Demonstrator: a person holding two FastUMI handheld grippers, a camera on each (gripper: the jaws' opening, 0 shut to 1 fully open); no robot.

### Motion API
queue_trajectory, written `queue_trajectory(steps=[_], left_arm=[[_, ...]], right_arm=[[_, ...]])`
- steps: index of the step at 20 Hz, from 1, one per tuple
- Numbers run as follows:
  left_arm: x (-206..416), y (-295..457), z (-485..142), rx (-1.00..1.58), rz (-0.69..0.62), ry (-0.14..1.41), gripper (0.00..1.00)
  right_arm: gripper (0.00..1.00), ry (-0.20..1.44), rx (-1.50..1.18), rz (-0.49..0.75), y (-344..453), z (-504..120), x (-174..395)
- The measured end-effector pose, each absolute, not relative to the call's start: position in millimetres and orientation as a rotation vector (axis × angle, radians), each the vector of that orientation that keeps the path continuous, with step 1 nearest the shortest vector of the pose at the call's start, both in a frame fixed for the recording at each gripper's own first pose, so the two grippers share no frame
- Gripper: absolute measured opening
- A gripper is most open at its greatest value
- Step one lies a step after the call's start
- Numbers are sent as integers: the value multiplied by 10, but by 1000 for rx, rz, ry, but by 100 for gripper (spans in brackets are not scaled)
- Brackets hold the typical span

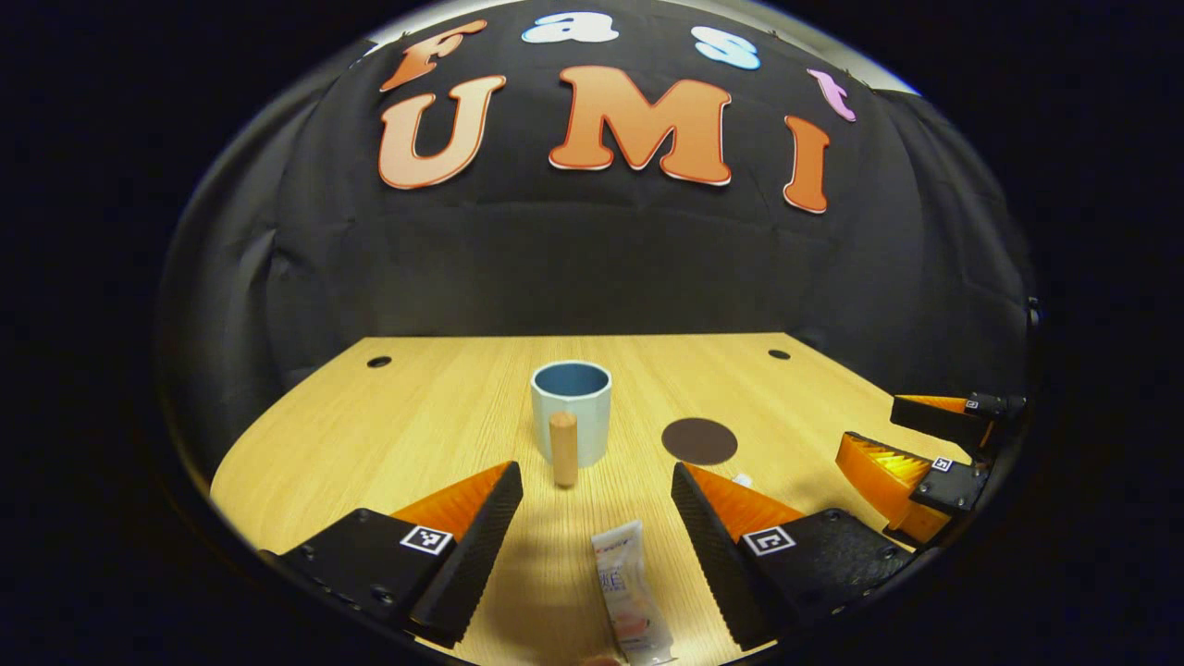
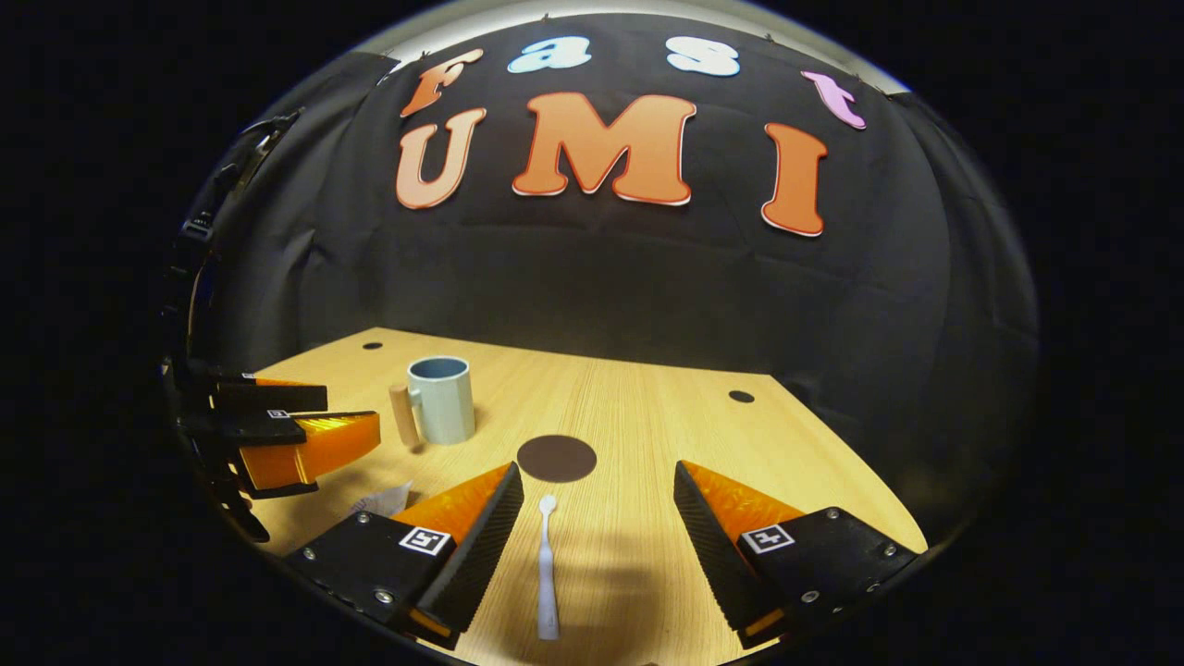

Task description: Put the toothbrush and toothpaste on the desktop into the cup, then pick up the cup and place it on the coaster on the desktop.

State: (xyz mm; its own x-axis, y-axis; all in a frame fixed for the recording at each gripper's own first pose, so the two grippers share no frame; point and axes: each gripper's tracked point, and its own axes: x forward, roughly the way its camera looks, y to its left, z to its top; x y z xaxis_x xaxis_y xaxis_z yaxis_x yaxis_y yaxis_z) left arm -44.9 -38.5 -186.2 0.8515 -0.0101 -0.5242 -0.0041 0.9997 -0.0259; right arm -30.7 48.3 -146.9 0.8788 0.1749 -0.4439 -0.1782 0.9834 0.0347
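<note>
The toothpaste (image 1: 631,592) lies flat on the desk (image 1: 444,416), at six o'clock in the left gripper view, between the spread fingers of the left gripper (image 1: 597,486) and touching neither. The toothbrush (image 2: 547,569) lies flat too, at six o'clock in the right gripper view, head pointing away toward the coaster (image 2: 556,458), between the parted fingers of the right gripper (image 2: 597,486), which stand clear of it on both sides.

The cup (image 1: 572,411) stands upright at the middle of the left gripper view, just beyond the toothpaste, its wooden handle (image 1: 563,449) turned toward the camera. Nothing shows above its rim. In the right gripper view the cup sits at about ten o'clock, handle on its left. The coaster, a dark round disc, lies bare on the desk beside the cup, at about four o'clock from it in the left gripper view.

Each gripper shows at the edge of the other's view: the right one at four o'clock in the left gripper view, the left one at nine o'clock in the right gripper view, both with jaws apart and holding nothing.
</note>
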Motion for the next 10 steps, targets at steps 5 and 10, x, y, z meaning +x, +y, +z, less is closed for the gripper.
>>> queue_trajectory(steps=[5, 10], left_arm=[[-576, -425, -2144, -32, 0, 675, 98], [-690, -476, -2418, -43, -9, 787, 98]], right_arm=[[96, 575, -28, 232, 632, -1740, -367], [89, 710, -34, 263, 751, -2132, -430]])
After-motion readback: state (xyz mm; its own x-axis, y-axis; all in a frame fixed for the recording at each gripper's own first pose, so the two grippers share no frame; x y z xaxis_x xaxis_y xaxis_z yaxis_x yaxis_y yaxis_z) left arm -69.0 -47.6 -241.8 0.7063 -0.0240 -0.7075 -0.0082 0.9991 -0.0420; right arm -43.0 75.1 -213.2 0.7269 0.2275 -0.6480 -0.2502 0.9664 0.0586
